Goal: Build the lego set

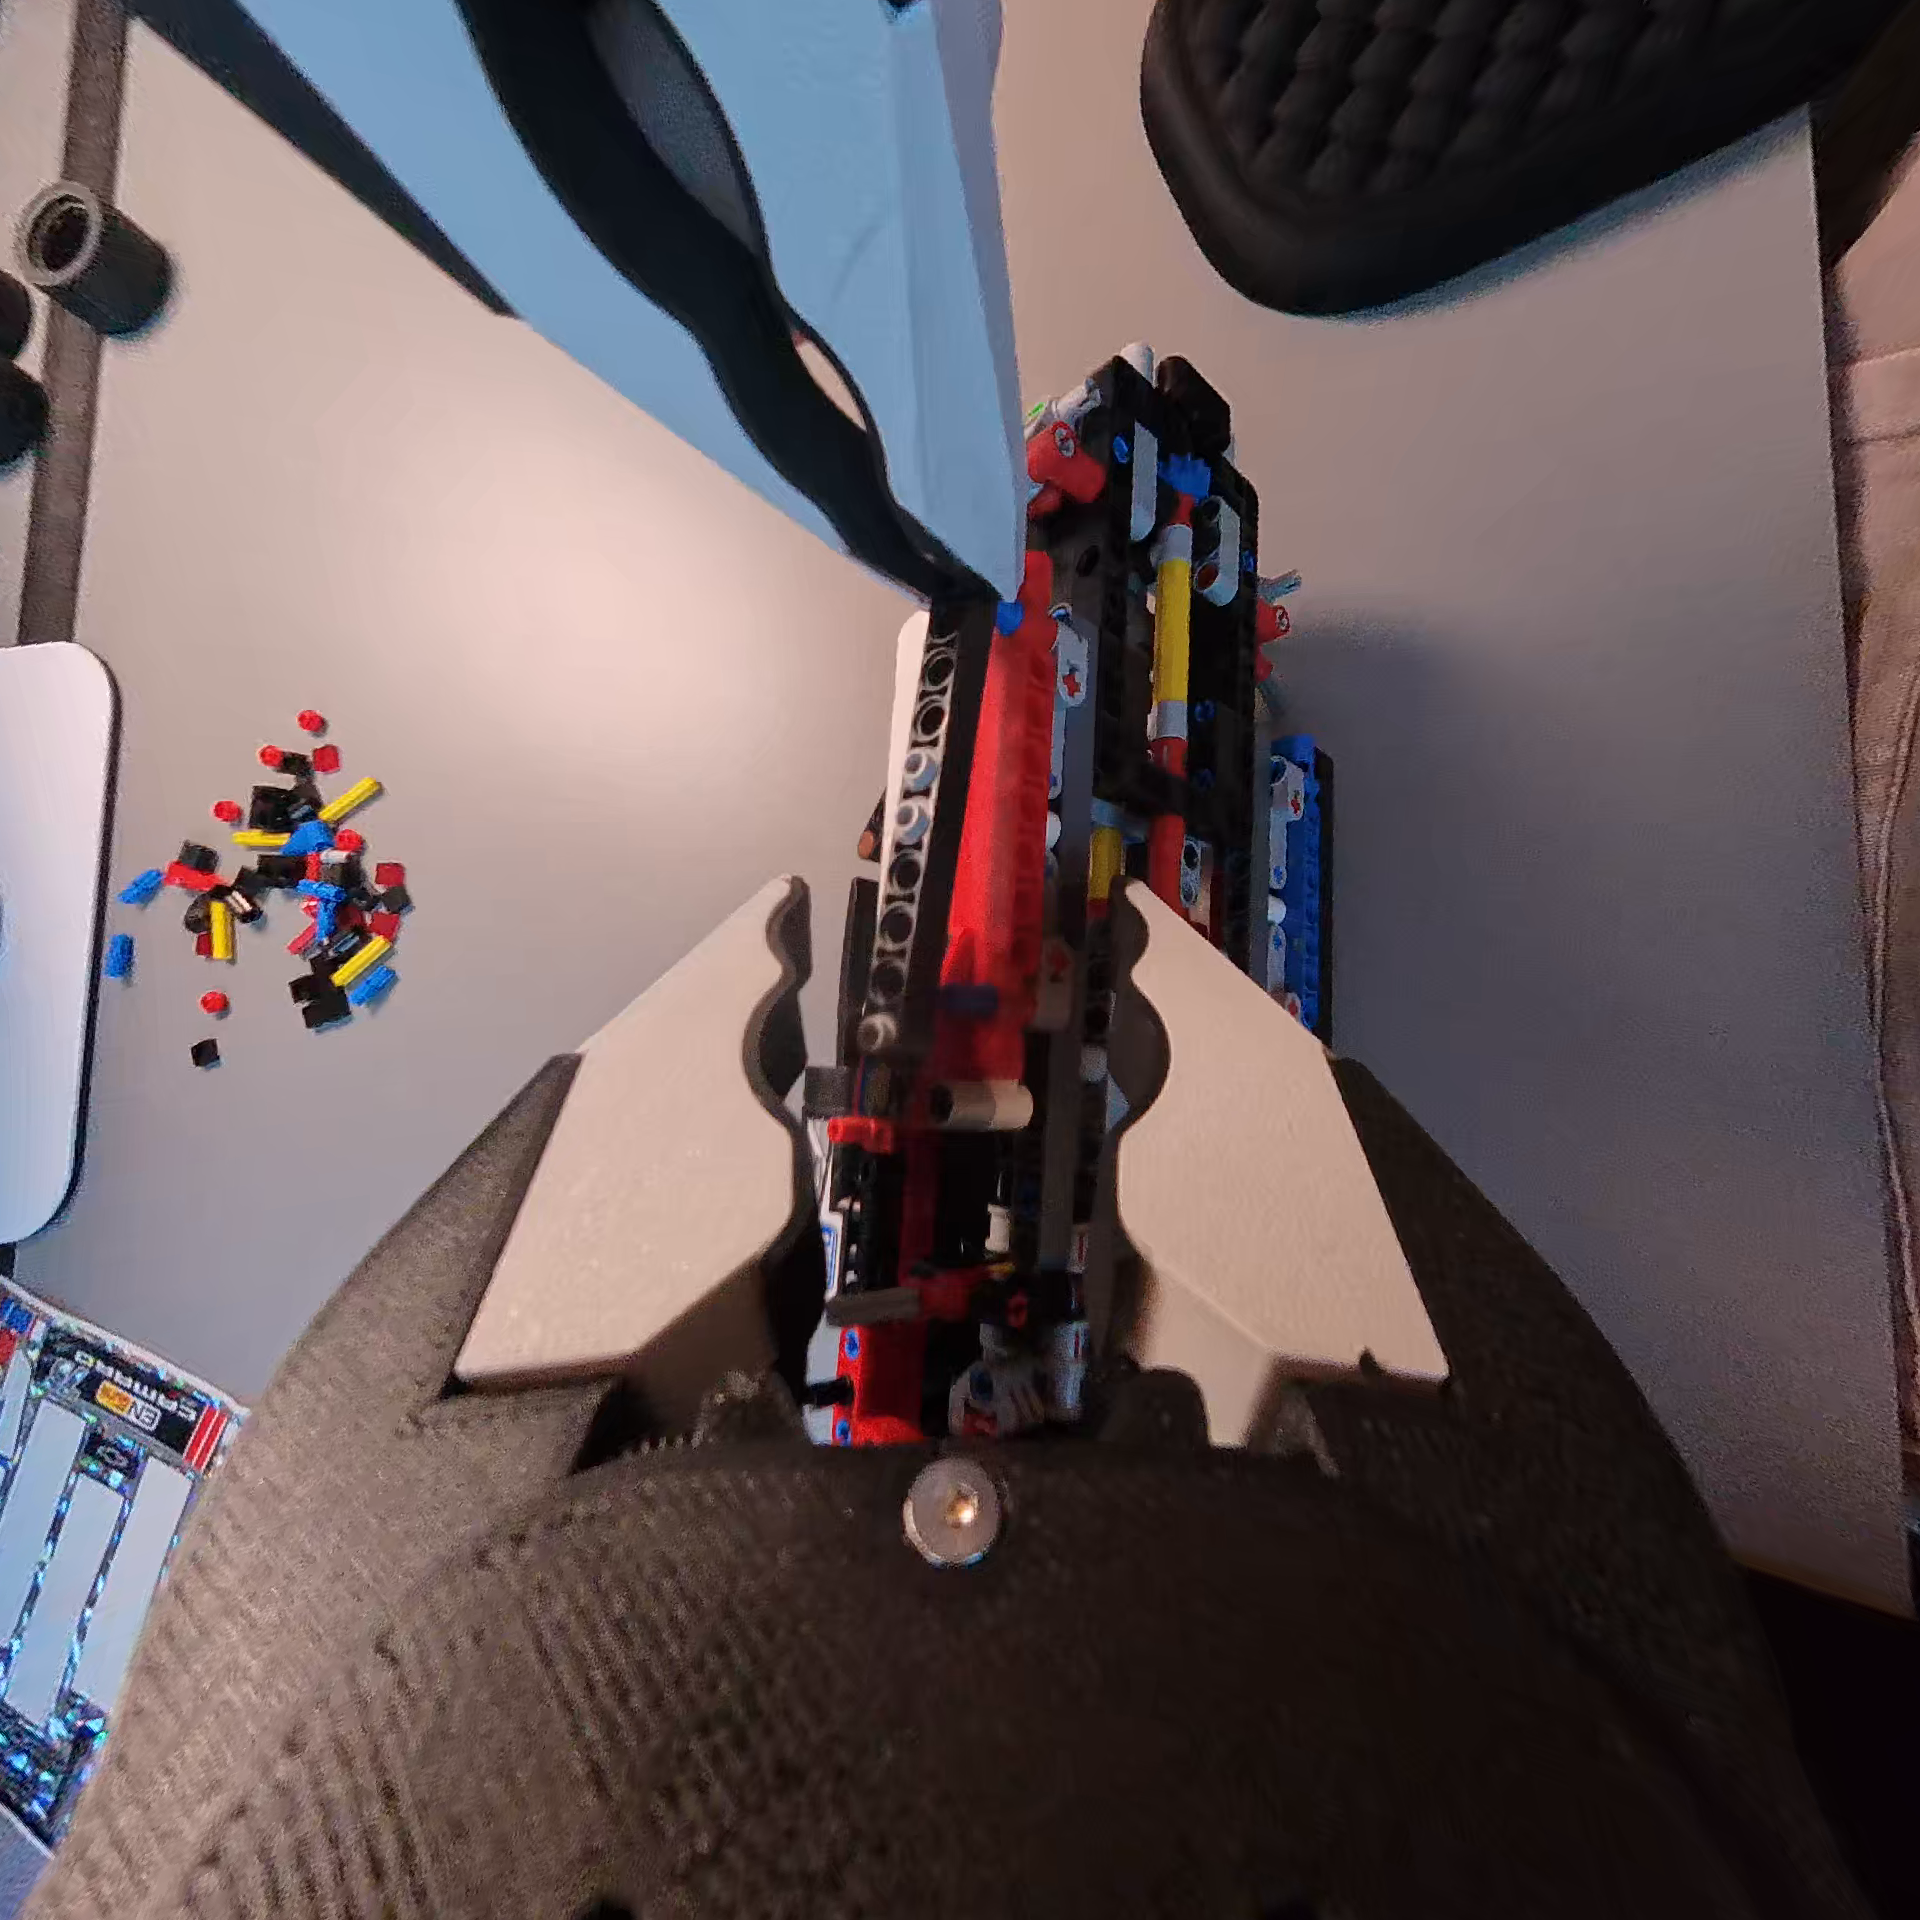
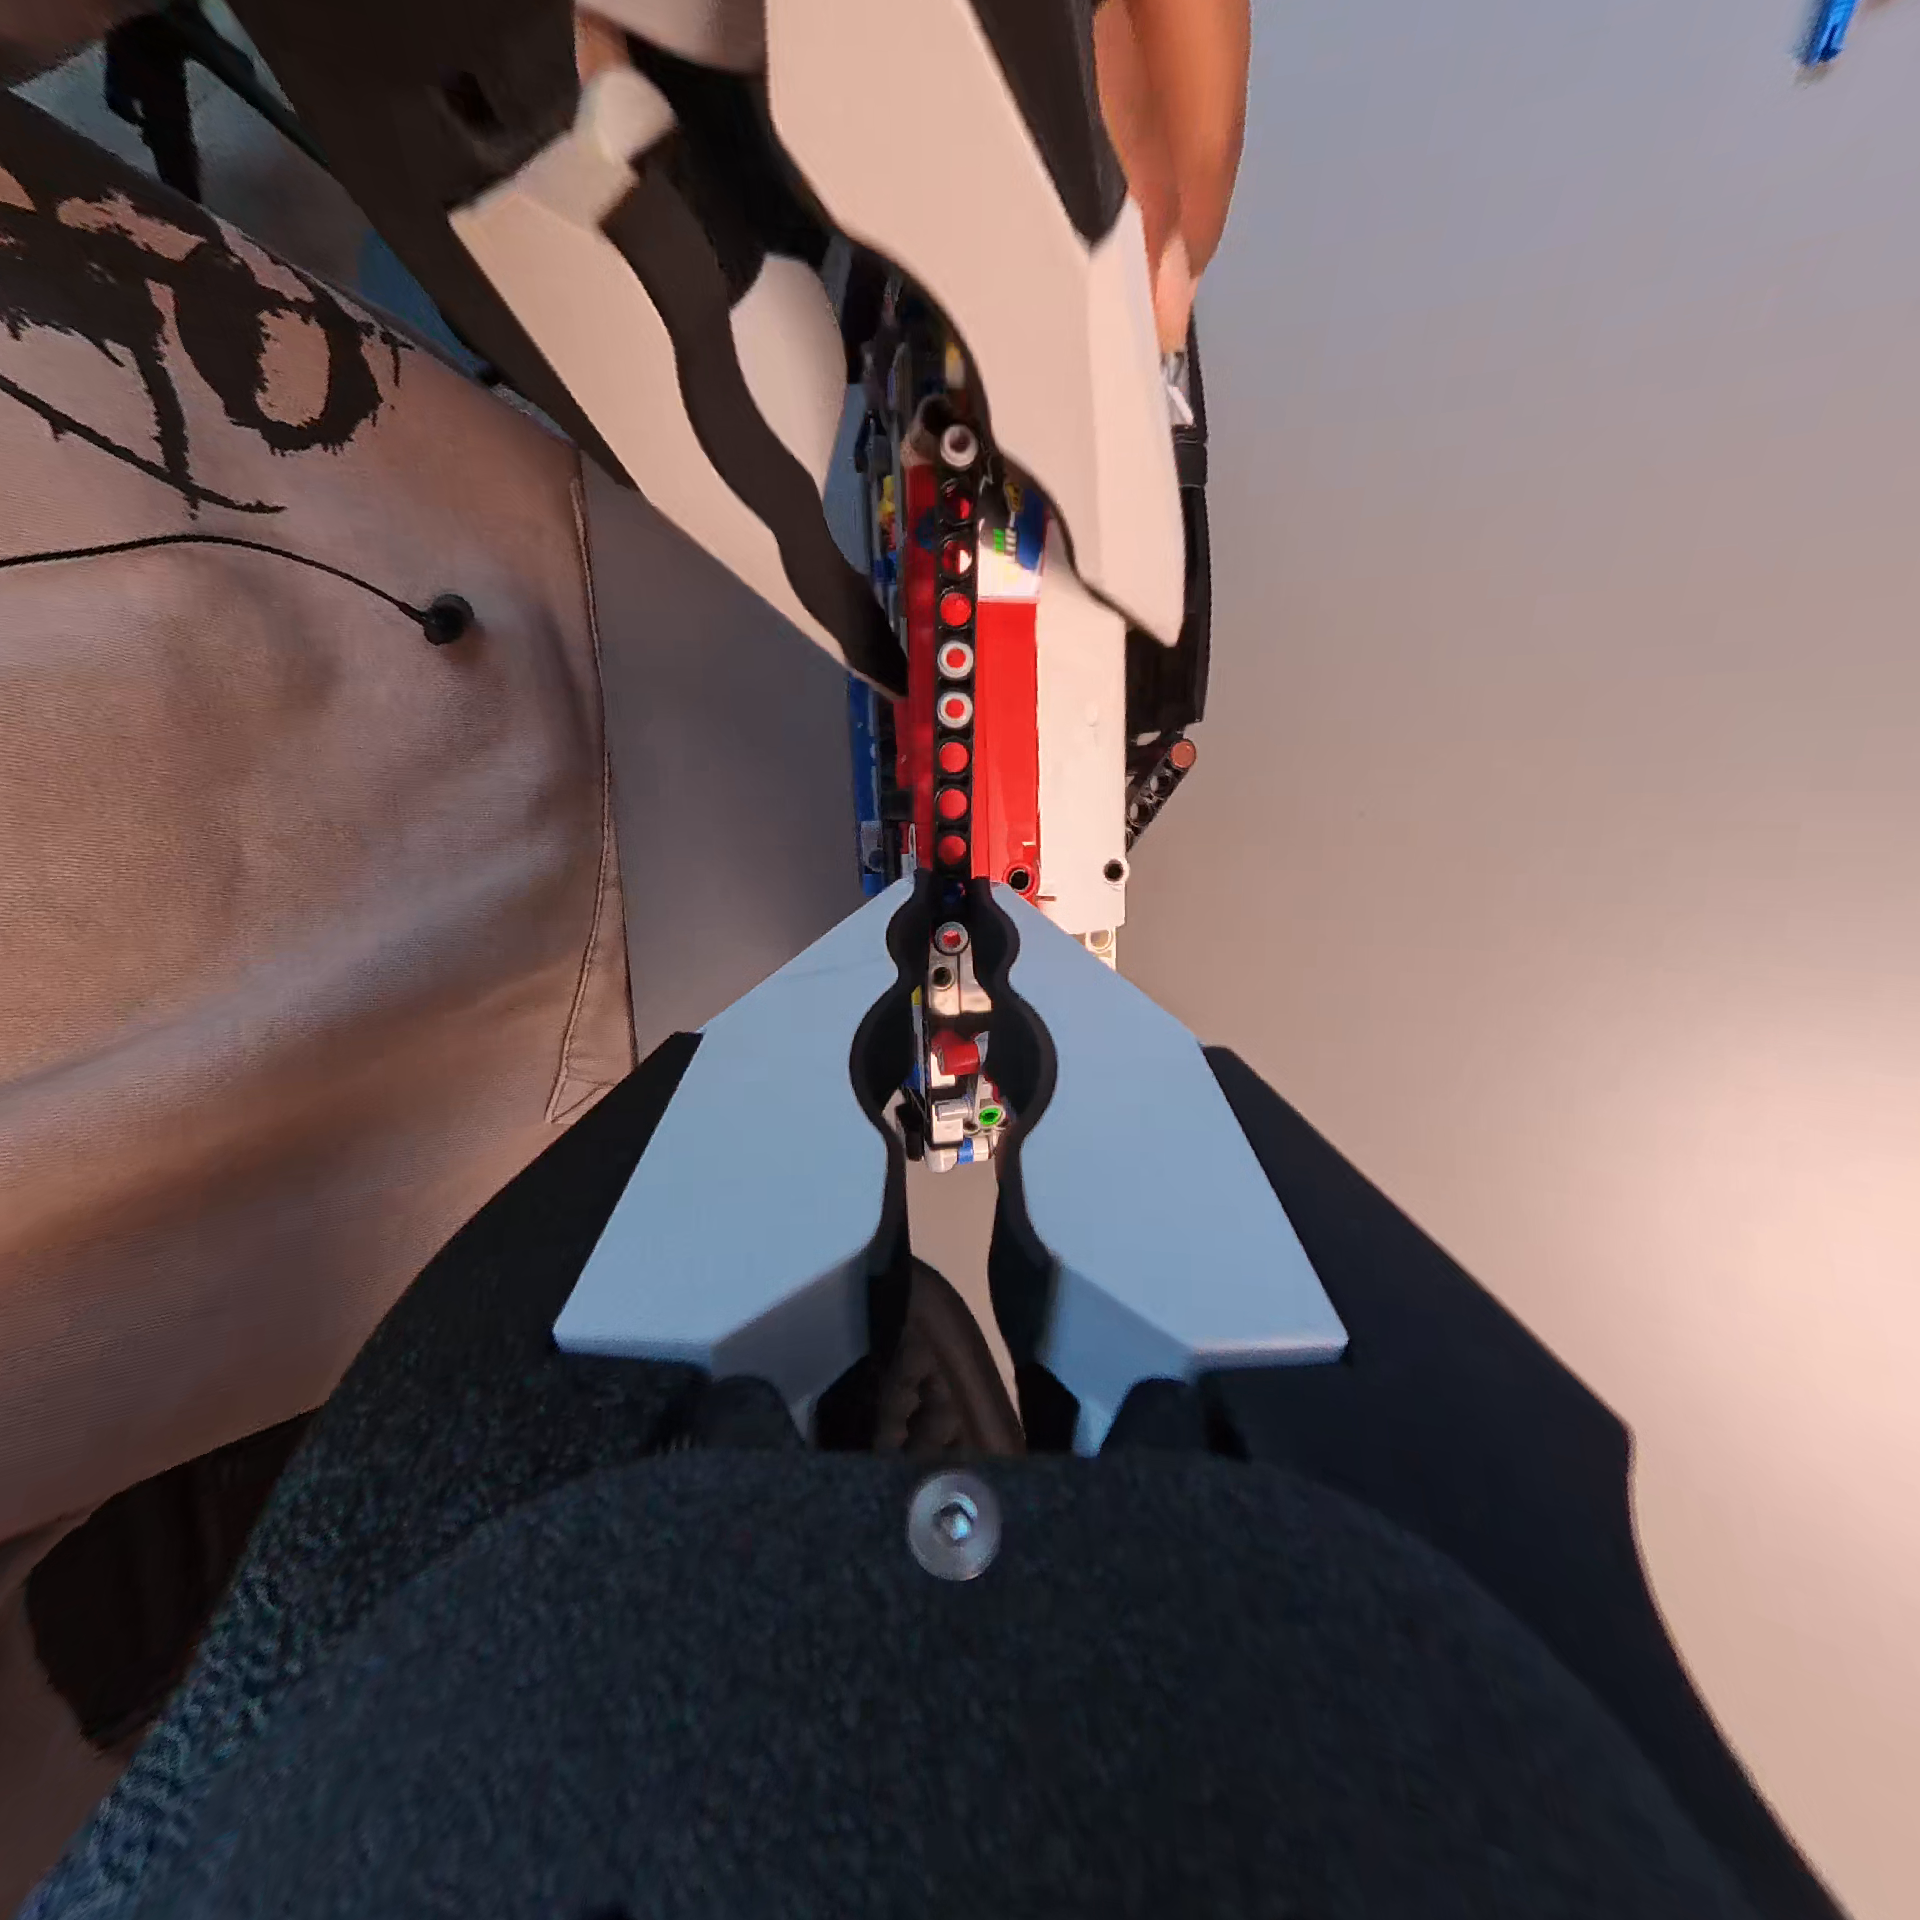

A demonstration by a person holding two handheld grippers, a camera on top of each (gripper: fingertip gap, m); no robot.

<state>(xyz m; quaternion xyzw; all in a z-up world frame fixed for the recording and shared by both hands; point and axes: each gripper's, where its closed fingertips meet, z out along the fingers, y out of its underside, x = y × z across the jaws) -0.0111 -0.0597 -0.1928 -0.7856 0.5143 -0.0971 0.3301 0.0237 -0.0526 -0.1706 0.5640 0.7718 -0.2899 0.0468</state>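
Left claw (image 1: 961,1039) grips the lego model (image 1: 1049,790) from both sides, its two pale fingers pressed against the near end of the long frame, so the model runs away from the camera toward 12 o'clock, seemingly held off the tabletop (image 1: 540,582) rather than resting on it. Right claw (image 2: 953,997) is closed on the opposite end of the same model (image 2: 987,727), its tips pinching a black beam with round holes (image 2: 954,707) that runs along the top edge; the left claw shows in that view at 12 o'clock, clamped farther up the frame.

As a judgement of progress, the build looks well advanced. The frame is already long and dense: a red panel (image 1: 1003,821) along one side, a yellow rod (image 1: 1172,634) inside black beams, a blue strip (image 1: 1299,883) on the far side at 2 o'clock, and a white panel (image 2: 1081,790) seen from the other side. No wheels appear on it.

Work remains, though. Out at 9 o'clock in the left view, well apart from the model, a small heap of loose pieces (image 1: 291,883) in red, black, yellow and blue lies on the tabletop, none of them fitted yet. Nearer, at 7 o'clock, a sheet of stickers (image 1: 94,1507) lies at the edge. Farther off, at 10 o'clock, black tube-shaped parts (image 1: 88,255), possibly tyres, lie apart.
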